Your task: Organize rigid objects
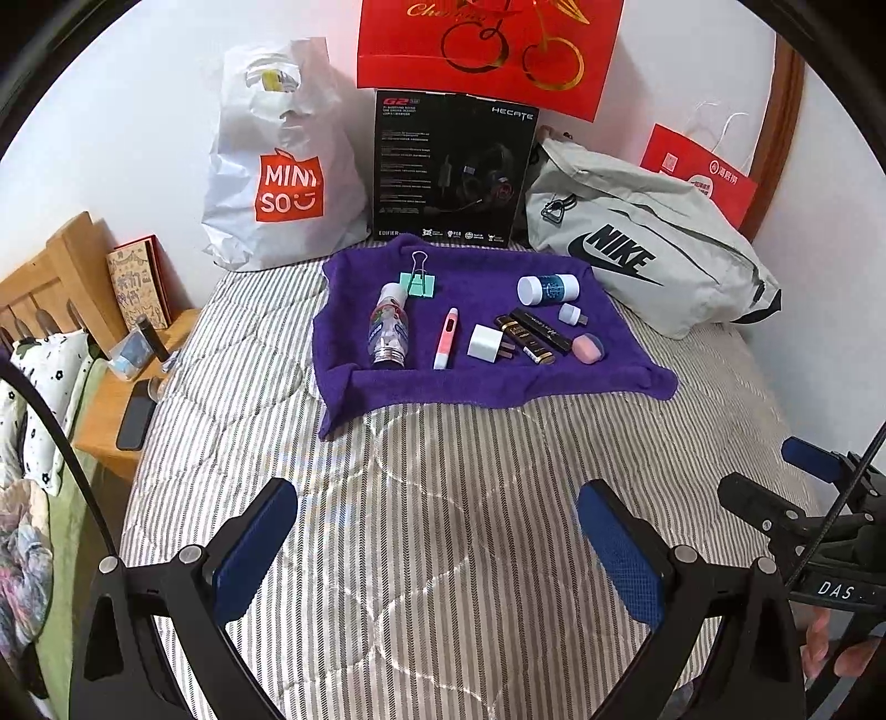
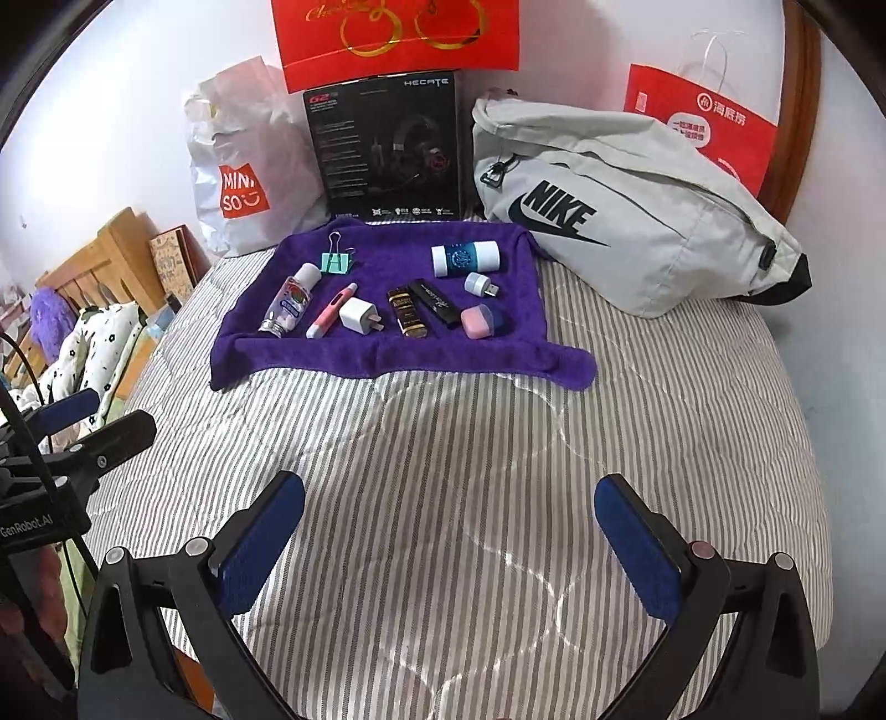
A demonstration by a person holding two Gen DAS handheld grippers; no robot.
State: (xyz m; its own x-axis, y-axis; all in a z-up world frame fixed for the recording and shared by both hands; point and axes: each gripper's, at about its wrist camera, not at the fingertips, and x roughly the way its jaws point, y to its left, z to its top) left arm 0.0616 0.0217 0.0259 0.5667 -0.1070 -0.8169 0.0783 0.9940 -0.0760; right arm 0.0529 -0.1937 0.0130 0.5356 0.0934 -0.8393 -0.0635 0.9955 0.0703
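Observation:
A purple towel [image 1: 482, 382] [image 2: 387, 354] lies on the striped bed with several small objects on it: a clear bottle [image 1: 389, 327] [image 2: 290, 302], a green binder clip [image 1: 420, 282] [image 2: 336, 260], a pink pen-like stick [image 1: 446, 339] [image 2: 331, 311], a white charger plug [image 1: 486, 343] [image 2: 357, 315], two dark tubes [image 1: 531, 335] [image 2: 421, 307], a blue-and-white jar [image 1: 548, 289] [image 2: 465, 258], a small white USB piece [image 1: 569, 313] [image 2: 479, 283] and a pink puff [image 1: 588, 348] [image 2: 479, 322]. My left gripper [image 1: 437, 545] and right gripper [image 2: 451, 540] hover open over the bedspread, well short of the towel, holding nothing.
Along the wall stand a white Miniso bag [image 1: 282, 166], a black headset box [image 1: 451, 166], a red gift bag [image 1: 487, 50], a grey Nike bag [image 1: 653, 249] and a red paper bag [image 2: 703, 122]. A wooden nightstand [image 1: 111, 410] with a phone is at the left.

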